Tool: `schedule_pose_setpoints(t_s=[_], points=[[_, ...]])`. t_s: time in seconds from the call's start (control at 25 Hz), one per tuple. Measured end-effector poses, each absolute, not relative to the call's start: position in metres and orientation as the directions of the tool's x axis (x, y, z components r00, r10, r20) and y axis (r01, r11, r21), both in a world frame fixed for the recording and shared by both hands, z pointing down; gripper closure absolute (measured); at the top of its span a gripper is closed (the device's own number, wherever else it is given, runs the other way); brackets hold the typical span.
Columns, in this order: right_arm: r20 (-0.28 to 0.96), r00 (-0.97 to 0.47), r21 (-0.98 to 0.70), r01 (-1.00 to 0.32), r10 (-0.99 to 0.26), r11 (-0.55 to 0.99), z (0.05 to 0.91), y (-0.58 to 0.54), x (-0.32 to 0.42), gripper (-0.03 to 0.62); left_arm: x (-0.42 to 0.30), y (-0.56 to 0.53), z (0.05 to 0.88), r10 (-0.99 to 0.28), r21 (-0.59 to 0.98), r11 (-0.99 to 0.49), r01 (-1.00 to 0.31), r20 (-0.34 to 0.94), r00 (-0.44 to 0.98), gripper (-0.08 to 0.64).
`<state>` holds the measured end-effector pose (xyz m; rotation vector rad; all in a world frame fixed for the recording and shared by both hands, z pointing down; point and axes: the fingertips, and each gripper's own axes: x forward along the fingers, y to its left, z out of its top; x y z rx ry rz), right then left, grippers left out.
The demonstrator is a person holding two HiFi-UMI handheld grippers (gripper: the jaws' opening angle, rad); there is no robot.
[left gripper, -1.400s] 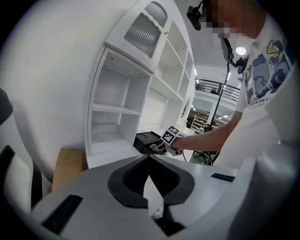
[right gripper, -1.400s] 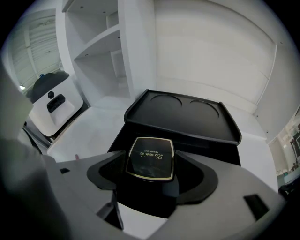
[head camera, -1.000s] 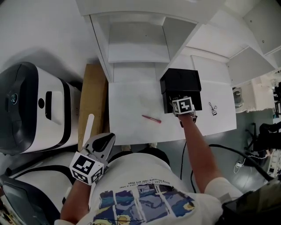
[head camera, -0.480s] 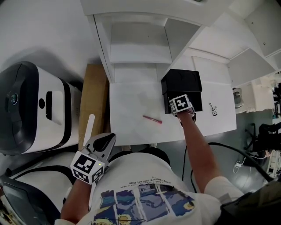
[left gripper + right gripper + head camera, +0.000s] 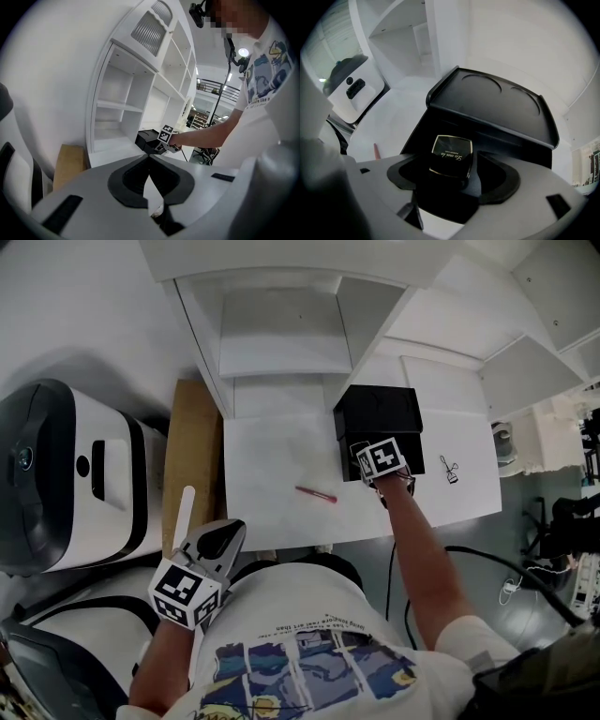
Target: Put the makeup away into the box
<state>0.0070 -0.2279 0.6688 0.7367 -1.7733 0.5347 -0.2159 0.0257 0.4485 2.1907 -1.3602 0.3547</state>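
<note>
My right gripper (image 5: 364, 457) is at the front of the open black box (image 5: 378, 413) on the white table (image 5: 272, 442). It is shut on a black compact with a gold rim (image 5: 451, 157), which the right gripper view shows held over the box's (image 5: 487, 110) dark inside, below the raised lid. A pink makeup pencil (image 5: 316, 494) lies on the table left of the box, and its tip (image 5: 376, 151) shows in the right gripper view. My left gripper (image 5: 223, 538) is low by my body, off the table. Its jaws meet with nothing between them (image 5: 150, 163).
A small eyelash curler (image 5: 448, 471) lies on the table right of the box. White shelving (image 5: 281, 334) rises behind the table. A brown board (image 5: 192, 451) and a large white and black machine (image 5: 75, 474) stand to the left. Cables run over the floor at right.
The head view has shifted slightly. My right gripper stays at the box's front with the compact. The left gripper has not moved.
</note>
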Motion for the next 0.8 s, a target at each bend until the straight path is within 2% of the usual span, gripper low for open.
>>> schedule_pose_setpoints(t_s=[0.44,0.48,0.56,0.68,0.8], points=[[0.856,-0.391,-0.048,-0.71,-0.338,0.702,0.604,-0.212,0.034,0.262,-0.168,0.003,0.441,-0.72,0.293,-0.421,-0.858,0.467,0.513,0.546],[0.84,-0.416,-0.055,-0.705,-0.349,0.707,0.597,-0.208,0.037,0.283,-0.162,0.001,0.441,-0.716,0.292,-0.429,-0.855,0.467,0.519,0.546],[0.806,-0.454,-0.057,-0.699,-0.381,0.712,0.58,-0.2,0.046,0.404,-0.151,-0.005,0.442,-0.706,0.291,-0.445,-0.847,0.467,0.531,0.546],[0.765,-0.487,-0.053,-0.699,-0.421,0.713,0.56,-0.186,0.061,0.502,-0.131,-0.015,0.441,-0.688,0.292,-0.475,-0.83,0.465,0.557,0.546],[0.735,-0.528,-0.08,-0.691,-0.426,0.719,0.548,-0.168,0.076,0.554,-0.107,-0.026,0.438,-0.667,0.292,-0.515,-0.806,0.455,0.59,0.546]])
